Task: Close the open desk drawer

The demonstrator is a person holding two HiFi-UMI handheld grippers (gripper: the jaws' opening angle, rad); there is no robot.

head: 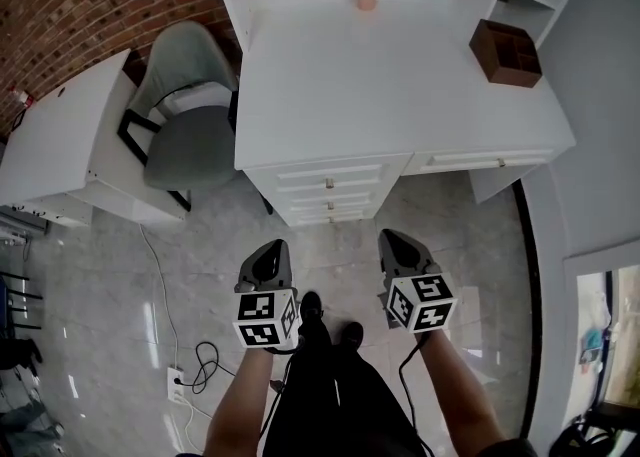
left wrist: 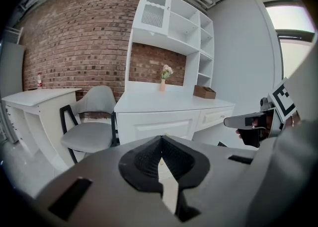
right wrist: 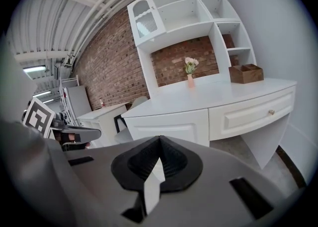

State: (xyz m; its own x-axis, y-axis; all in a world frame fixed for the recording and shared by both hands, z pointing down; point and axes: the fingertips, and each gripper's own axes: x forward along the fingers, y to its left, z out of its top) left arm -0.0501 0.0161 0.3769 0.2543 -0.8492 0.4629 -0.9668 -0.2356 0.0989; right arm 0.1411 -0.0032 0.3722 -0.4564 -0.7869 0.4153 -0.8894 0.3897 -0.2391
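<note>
1. Nearest, the left hand-held gripper (head: pixel 268 257) and the right hand-held gripper (head: pixel 398 245) hover over the floor, each with jaws pressed together on nothing.
2. Farther off stands the white worktop (head: pixel 400 85). Its wide knobbed drawer (head: pixel 480 159) on the right seems to jut slightly, though how far open cannot be told.
3. Both grippers are well apart from the drawer, so the approach is likely the step in hand.
4. Next, one gripper would need to meet that drawer front and push it squarely away.

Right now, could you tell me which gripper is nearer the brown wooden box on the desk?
Right. The right gripper hangs short of the white desk, left of the brown wooden box; the left gripper hangs farther left.
</note>
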